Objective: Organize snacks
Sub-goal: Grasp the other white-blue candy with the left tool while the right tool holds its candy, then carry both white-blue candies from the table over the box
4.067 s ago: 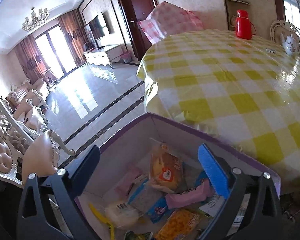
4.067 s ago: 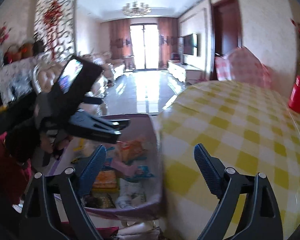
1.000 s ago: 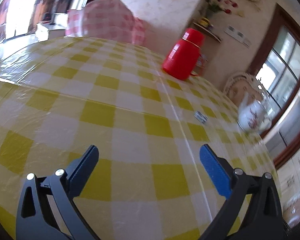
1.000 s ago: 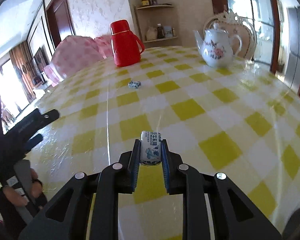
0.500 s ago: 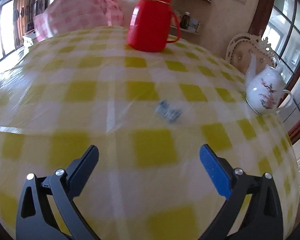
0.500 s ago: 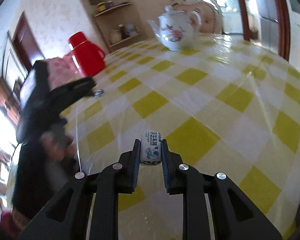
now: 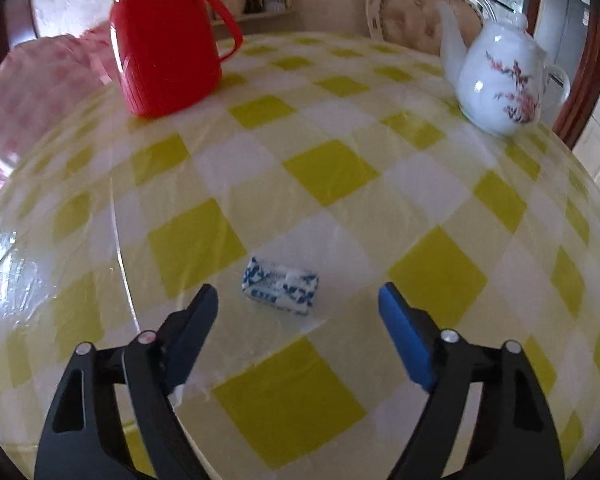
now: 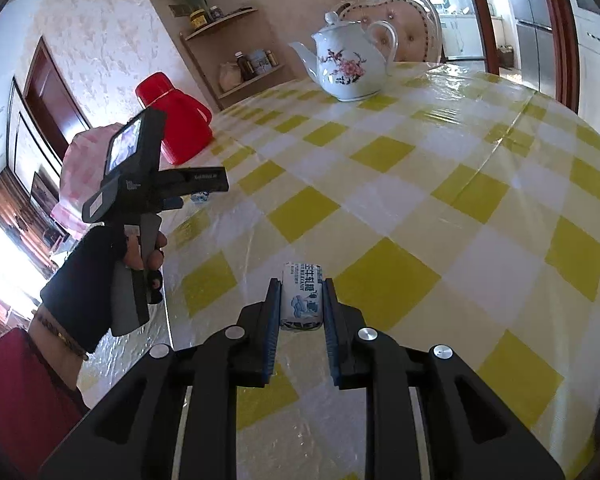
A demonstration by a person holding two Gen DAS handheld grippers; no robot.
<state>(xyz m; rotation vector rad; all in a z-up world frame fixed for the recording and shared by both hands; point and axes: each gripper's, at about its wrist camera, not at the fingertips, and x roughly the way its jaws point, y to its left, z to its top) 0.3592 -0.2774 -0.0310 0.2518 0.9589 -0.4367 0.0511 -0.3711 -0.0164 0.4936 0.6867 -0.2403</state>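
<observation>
From the left wrist view I have the left gripper (image 7: 298, 300) tilted down over the yellow-checked table (image 7: 332, 168), and a small blue-and-white candy (image 7: 280, 286) lies flat on the cloth just ahead of the fingertips, nearer the left finger than the right. The jaws are closing from a wide spread, but nothing sits between the pads yet and neither touches the wrapper. To take it cleanly, I judge I should ease forward and a little to the left so the candy sits centred, lower until the tips brush the cloth, then close across its short side (the wrapper looks slippery, so a shallow pinch may squirt it out). The red thermos (image 7: 164, 40) and the white teapot (image 7: 500, 84) stand well apart at the far edge, clear of the approach. From the right wrist view, the right gripper (image 8: 300, 300) is nearly closed, its pads pressed on both sides of a second wrapped milk candy (image 8: 302, 300), held upright above the table. The person's gloved left hand (image 8: 100, 272) with its gripper shows at the left, aimed at a candy near the thermos.
</observation>
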